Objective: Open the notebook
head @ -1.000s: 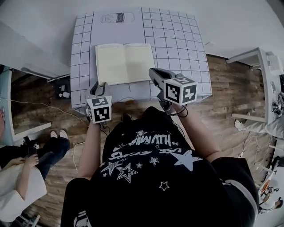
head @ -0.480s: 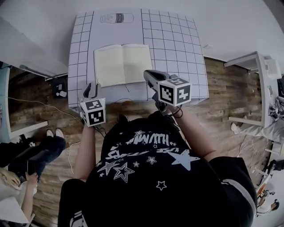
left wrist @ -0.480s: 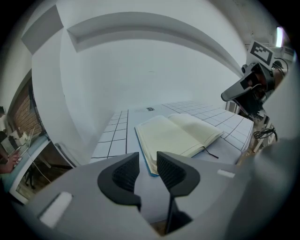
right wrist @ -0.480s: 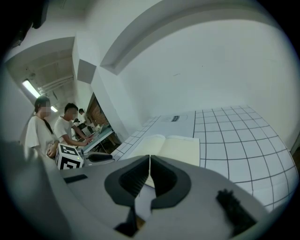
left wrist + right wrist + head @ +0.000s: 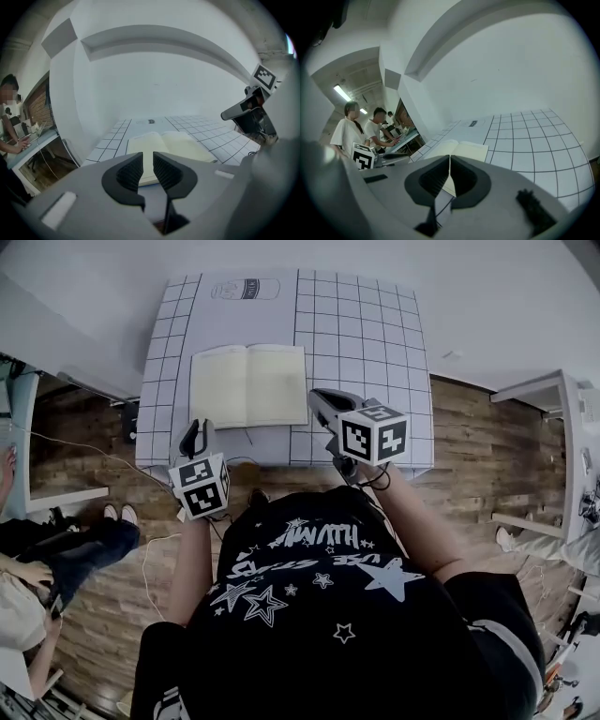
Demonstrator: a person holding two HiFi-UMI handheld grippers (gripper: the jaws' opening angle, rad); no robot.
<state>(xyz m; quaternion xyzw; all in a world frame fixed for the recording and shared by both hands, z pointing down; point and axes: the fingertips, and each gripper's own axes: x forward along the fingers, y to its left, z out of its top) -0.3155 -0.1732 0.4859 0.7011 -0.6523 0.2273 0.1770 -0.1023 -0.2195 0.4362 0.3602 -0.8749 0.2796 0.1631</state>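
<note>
Already the notebook (image 5: 248, 385) is lying open and flat on the table (image 5: 366, 334), two blank pages facing up, touching neither gripper. It is sitting just ahead of the left gripper (image 5: 194, 435) and slightly to that gripper's right. From the right gripper (image 5: 321, 401) it is lying ahead and to the left, its near right corner close beside that gripper's tip.

In the left gripper view, the left gripper (image 5: 147, 166) is closing its jaws, which are standing a narrow gap apart with nothing between them; the notebook (image 5: 164, 144) is showing beyond. In the right gripper view, the right gripper (image 5: 449, 171) is holding its jaws together on nothing, with the notebook (image 5: 457, 151) lying past them.

Both grippers are hovering over the table's near edge. A bottle drawing (image 5: 246, 289) is lying at the far edge, beyond the notebook. Well off to the left gripper's left, a seated person (image 5: 56, 568) is resting on the wooden floor (image 5: 478, 456), and people (image 5: 361, 129) are standing at a desk.
</note>
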